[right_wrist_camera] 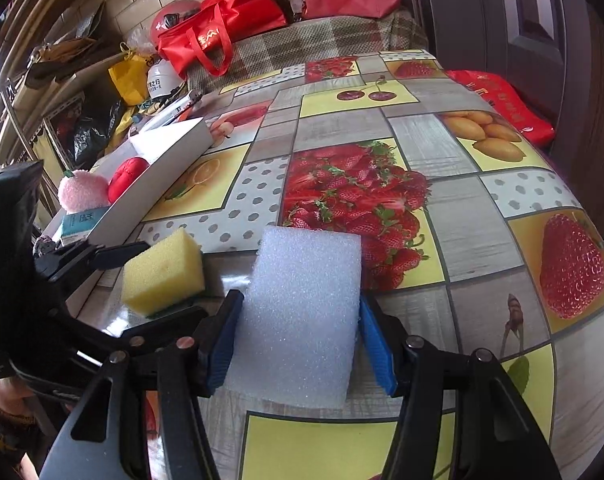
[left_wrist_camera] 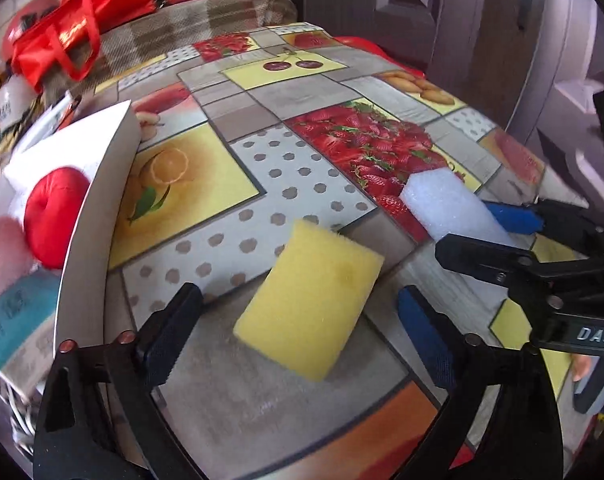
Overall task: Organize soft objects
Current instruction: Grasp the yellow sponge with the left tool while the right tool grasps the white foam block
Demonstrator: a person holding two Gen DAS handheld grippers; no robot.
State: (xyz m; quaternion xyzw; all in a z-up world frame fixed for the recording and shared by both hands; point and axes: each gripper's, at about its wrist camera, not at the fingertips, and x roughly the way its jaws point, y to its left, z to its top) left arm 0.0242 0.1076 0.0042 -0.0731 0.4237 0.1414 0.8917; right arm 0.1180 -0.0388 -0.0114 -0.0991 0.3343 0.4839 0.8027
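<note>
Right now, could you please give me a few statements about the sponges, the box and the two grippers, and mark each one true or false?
1. The right gripper has its fingers on either side of the white foam block. True.
2. The yellow sponge already lies inside the white box. False: it rests on the tablecloth, between the open fingers of the left gripper.
3. A red soft toy and a pink plush toy are in the white box. True.
4. The white foam block is stacked on top of the yellow sponge. False: they lie side by side on the tablecloth, apart.
5. The tablecloth is plain white. False: it carries fruit prints, strawberries among them.
</note>
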